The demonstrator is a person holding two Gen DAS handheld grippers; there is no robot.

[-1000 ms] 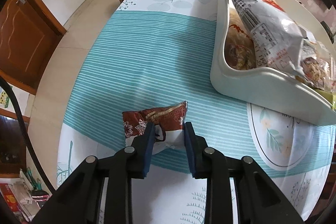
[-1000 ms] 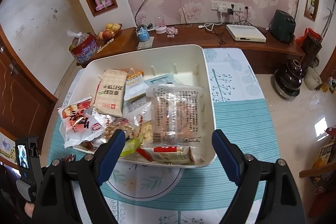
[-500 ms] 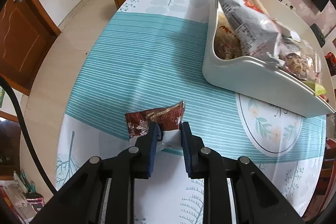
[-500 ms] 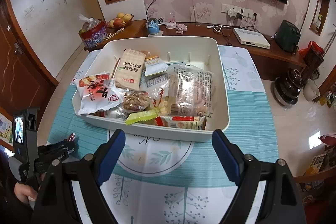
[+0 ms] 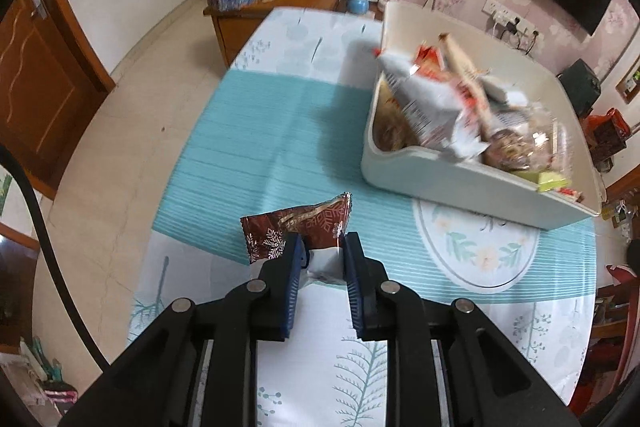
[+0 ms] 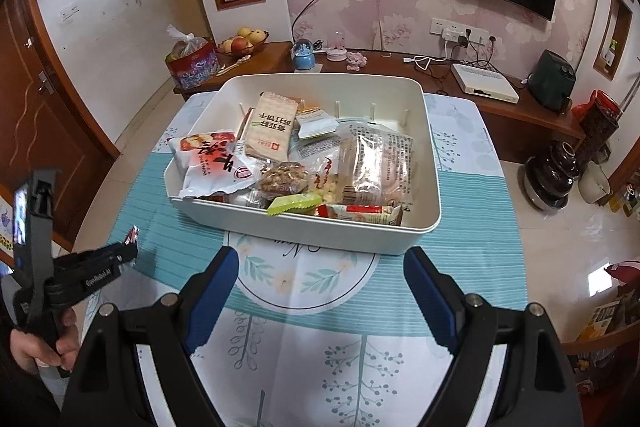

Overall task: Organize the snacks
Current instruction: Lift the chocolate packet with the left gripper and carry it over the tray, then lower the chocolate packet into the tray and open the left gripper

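- The left gripper [image 5: 320, 259] is clamping down on a dark red snack packet [image 5: 298, 227] with snowflake print, pinching it at the pale near end, with most of the packet sticking out past the pads.
- The packet is hanging over the teal striped tablecloth [image 5: 256, 147], left of the white bin [image 5: 460, 183] and clearly apart from it. Can't tell whether its far tip is touching the cloth.
- My guess on handling: it's light, crinkly foil, so it's going to flop and twist rather than stay stiff. The film looks slick, so a grip near one edge could be slipping if swung fast. Whatever's inside is probably crushable.
- Taking it closer to the middle would be steadier, but this end hold looks fine for a short carry.
- The right gripper [image 6: 320, 287] is sitting wide apart with nothing between its fingers, facing the bin, which is already looking pretty full of bags.
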